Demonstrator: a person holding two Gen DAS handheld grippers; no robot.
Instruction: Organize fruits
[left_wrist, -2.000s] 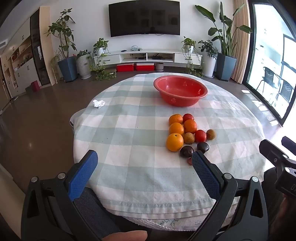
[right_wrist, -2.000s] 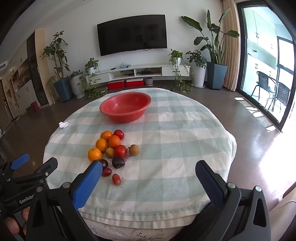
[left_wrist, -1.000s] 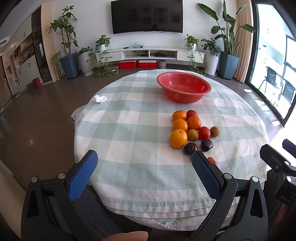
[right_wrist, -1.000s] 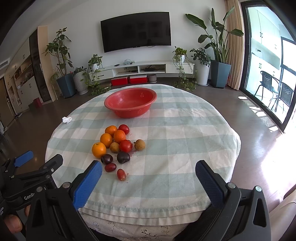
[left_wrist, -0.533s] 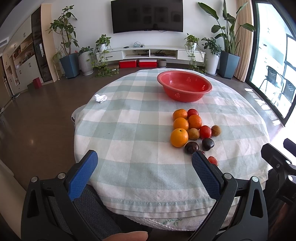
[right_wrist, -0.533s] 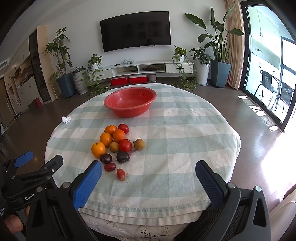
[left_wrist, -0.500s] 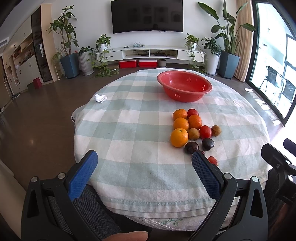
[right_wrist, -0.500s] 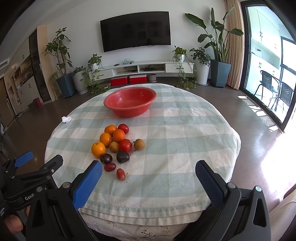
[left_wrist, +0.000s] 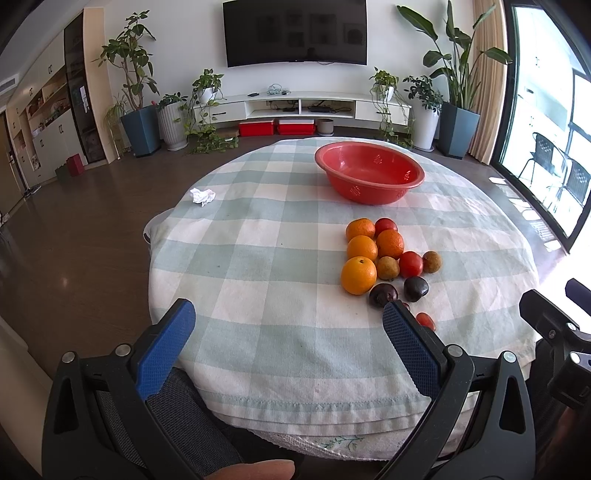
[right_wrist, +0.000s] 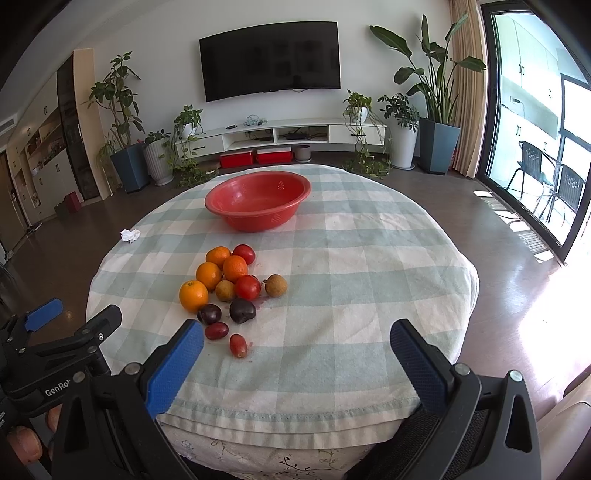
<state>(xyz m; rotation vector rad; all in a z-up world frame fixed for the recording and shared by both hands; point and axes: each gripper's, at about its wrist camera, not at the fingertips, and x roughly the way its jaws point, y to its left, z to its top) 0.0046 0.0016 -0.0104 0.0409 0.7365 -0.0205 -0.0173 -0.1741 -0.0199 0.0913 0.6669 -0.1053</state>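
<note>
**Fruit sorting at the outset: both grippers empty, bowl unfilled**

I hold the left gripper (left_wrist: 286, 332) at the near edge of the table, blue-padded fingers spread wide with nothing between them. The right gripper (right_wrist: 295, 349) hangs likewise, spread and empty, beside it. Just beyond them, on the round table draped in a pale green-and-white checked cloth (right_wrist: 369, 258), lies the loose cluster of fruit: four round oranges (right_wrist: 193, 295), two red tomatoes (right_wrist: 247, 287), two brown longan-like fruits (right_wrist: 276, 285), two dark plums (right_wrist: 242, 310) and two small red grapes (right_wrist: 238, 345). Farther back stands the shallow red plastic bowl (right_wrist: 258, 201), which looks empty. A crumpled white tissue (right_wrist: 130, 235) lies apart to the left. In my judgement nothing is sorted yet; every fruit remains to be moved, presumably into the bowl.
</note>
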